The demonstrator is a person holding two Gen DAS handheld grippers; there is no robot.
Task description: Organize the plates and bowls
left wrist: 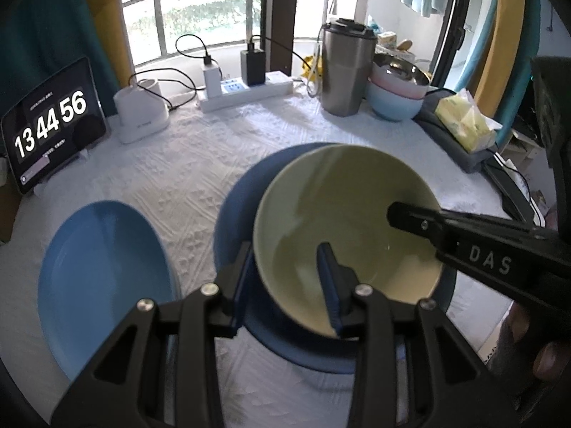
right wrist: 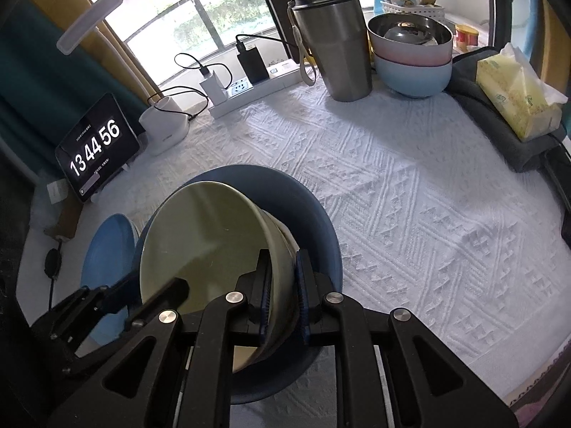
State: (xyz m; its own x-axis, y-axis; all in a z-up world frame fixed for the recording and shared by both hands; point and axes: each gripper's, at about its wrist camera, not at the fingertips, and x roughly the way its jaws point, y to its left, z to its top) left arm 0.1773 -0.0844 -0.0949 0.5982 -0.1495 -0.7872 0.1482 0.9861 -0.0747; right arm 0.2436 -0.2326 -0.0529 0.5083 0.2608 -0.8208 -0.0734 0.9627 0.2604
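A pale green bowl sits over a dark blue plate on the white cloth. My left gripper is open, one finger outside the bowl's near-left rim and one inside, not pinching it. My right gripper is shut on the green bowl's right rim, which tilts over the dark blue plate. The right gripper also shows in the left wrist view. A light blue plate lies flat to the left; it also shows in the right wrist view.
At the back stand a steel tumbler, stacked pink and blue bowls with a steel one, a tissue pack, a power strip, a white charger box and a clock tablet.
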